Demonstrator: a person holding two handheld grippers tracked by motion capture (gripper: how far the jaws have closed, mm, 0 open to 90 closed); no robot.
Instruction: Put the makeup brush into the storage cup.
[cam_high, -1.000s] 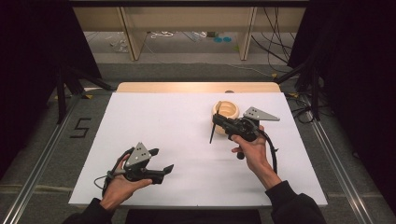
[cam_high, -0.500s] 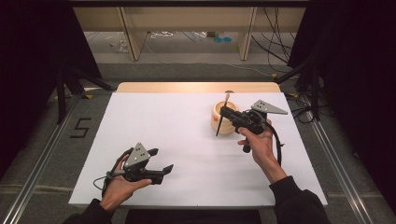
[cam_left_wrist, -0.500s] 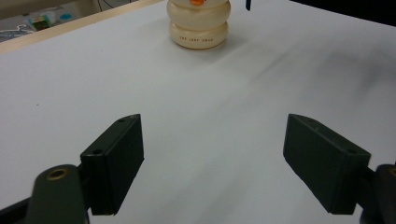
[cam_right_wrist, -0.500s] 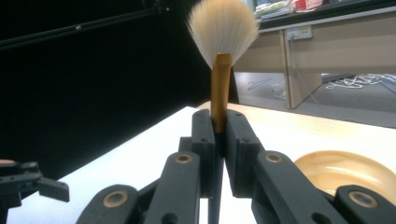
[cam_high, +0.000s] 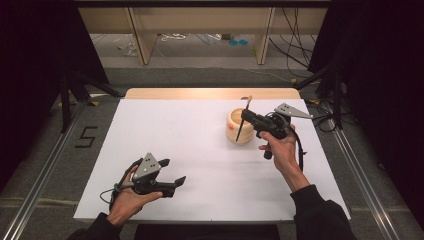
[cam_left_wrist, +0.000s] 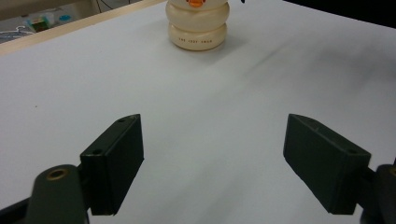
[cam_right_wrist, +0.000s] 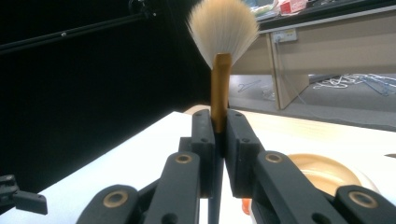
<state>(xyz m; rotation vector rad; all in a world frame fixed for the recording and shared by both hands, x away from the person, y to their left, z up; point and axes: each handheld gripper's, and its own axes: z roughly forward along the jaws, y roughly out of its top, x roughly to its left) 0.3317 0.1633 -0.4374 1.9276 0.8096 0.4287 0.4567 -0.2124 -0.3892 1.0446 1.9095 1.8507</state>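
1. My right gripper (cam_high: 243, 119) has its jaws clamped tight on a brush (cam_high: 243, 121)
2. In my right gripper view the brush (cam_right_wrist: 220, 93) stands up straight between my jaws, with its pale fluffy hairs fanned out at the top and its brown neck pinched by the black pads
3. In the high view the brush is tilted, with its dark handle pointing down over a round cream holder (cam_high: 239, 128)
4. The holder stands on the table (cam_high: 165, 130), toward the far right part of it
5. In my left gripper view the holder (cam_left_wrist: 197, 22) looks like fat rings stacked up, with something orange at the top
6. My left gripper (cam_high: 170, 176) sits low at the near left of the table, with its jaws wide apart and nothing between them
7. The table top is white and flat, and a light wooden strip (cam_high: 210, 93) runs along its far edge
8. The floor (cam_high: 210, 75) past the table is grey, with cables (cam_high: 176, 37) lying on it
9. Wooden legs (cam_high: 138, 35) stand back there
10. Black curtains (cam_high: 35, 55) hang on both sides
11. A dark number five (cam_high: 86, 136) is marked on the floor to the left of the table
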